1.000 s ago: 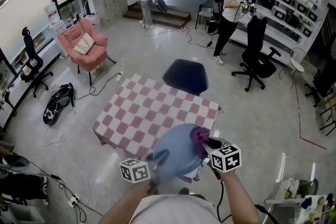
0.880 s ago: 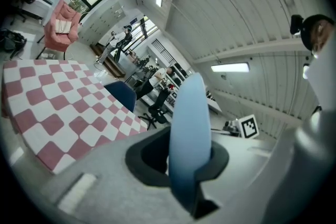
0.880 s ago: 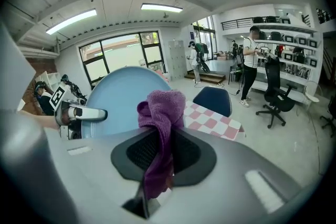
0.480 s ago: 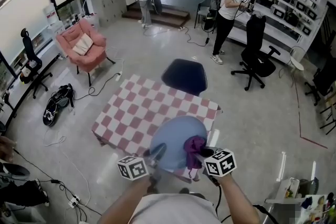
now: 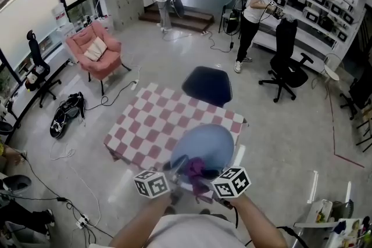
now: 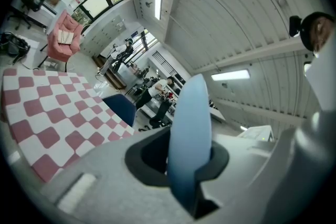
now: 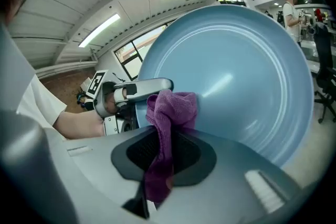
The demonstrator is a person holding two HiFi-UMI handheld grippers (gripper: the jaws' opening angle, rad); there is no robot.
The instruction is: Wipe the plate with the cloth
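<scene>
Blue plate (image 5: 209, 142), held tilted above near edge of table (image 5: 148, 125), rim clamped in left gripper (image 6: 184, 165), purple cloth (image 7: 170, 113) pinched in right gripper (image 7: 160, 162), pressed against plate face, above same table edge.

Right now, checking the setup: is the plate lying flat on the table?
No, the left gripper holds the plate by its rim, off the checkered table.

Checkered table (image 5: 150, 123), pink armchair (image 5: 96, 56), grey floor (image 5: 279, 125)
</scene>
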